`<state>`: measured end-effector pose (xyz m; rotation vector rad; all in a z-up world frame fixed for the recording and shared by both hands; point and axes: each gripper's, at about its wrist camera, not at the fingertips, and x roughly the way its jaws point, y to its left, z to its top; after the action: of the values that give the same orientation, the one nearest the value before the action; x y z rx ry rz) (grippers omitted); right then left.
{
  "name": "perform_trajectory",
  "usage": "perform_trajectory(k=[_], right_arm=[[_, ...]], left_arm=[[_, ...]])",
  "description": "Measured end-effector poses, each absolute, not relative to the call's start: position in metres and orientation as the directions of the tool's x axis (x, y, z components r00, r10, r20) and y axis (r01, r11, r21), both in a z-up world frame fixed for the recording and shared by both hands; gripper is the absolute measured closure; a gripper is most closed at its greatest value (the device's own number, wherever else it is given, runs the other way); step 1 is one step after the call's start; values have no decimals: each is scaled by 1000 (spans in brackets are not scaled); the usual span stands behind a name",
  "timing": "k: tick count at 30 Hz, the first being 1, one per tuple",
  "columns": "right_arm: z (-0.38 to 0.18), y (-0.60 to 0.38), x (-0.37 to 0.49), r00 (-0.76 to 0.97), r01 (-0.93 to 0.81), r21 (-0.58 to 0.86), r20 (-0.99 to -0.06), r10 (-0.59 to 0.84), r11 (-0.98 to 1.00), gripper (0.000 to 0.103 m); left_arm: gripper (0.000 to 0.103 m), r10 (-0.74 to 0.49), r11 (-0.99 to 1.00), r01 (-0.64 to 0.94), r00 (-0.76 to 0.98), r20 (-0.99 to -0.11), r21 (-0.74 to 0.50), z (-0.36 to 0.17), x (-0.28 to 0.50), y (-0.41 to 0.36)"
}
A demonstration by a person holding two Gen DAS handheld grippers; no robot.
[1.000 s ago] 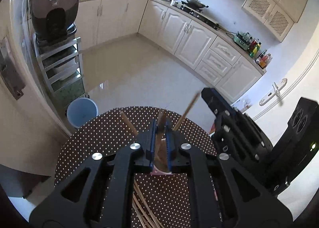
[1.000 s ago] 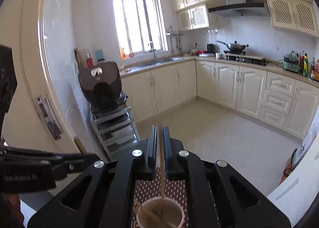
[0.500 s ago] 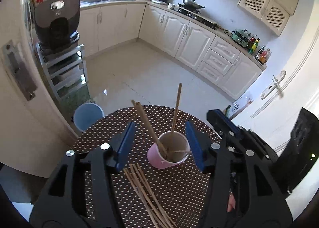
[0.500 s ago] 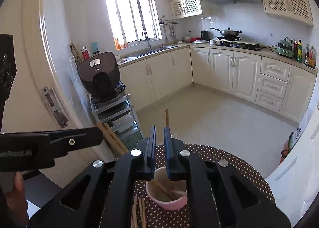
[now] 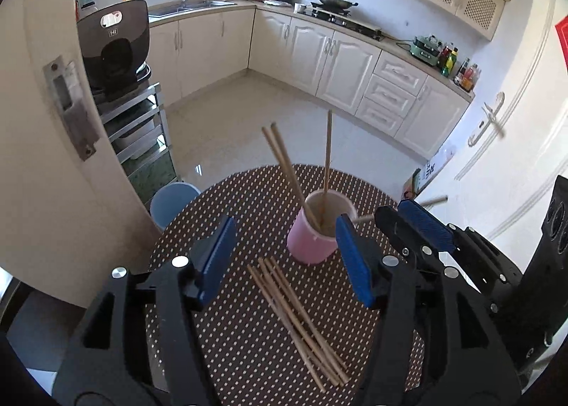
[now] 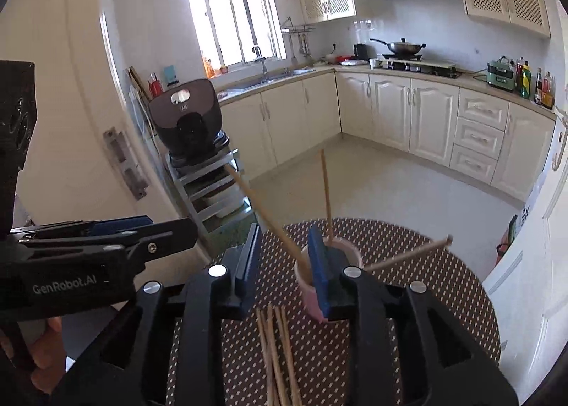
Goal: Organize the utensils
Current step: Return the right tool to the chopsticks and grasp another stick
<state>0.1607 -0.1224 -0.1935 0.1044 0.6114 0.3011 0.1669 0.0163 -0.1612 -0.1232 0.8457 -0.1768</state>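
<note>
While both jaws gape empty, chopsticks point(image 5: 298, 317) flat, lengthwise toward the pink cup point(image 5: 314, 239).

Pink cup point(image 5: 312, 246) upright on the dotted bench point(image 5: 241, 342), wooden chopsticks point(image 5: 289, 175) leaning inside toward 11, 12 and 3 o'clock, loose chopstick bundle point(image 5: 301, 310) lying flat at its 6 o'clock

Cream cabinets point(image 6: 419, 111), window point(image 6: 230, 15) w/ daylight, pale tile floor point(image 5: 227, 122), white door point(image 5: 514, 129).
</note>
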Motion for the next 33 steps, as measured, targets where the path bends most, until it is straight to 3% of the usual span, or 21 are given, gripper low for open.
perform_trajectory(k=[10, 20, 33], right_arm=[[-225, -109, 140, 715, -225, 187, -635, 292, 956, 76], [-288, -124, 148, 576, -177, 200, -773, 266, 964, 75], [-338, -146, 166, 451, -155, 235, -848, 281, 960, 74]], left_arm=[[42, -213, 976, 81, 578, -788, -204, -206, 153, 33], [42, -284, 948, -34, 354, -891, -316, -305, 168, 38], [42, -222, 971, -34, 217, -951, -235, -375, 195, -4]])
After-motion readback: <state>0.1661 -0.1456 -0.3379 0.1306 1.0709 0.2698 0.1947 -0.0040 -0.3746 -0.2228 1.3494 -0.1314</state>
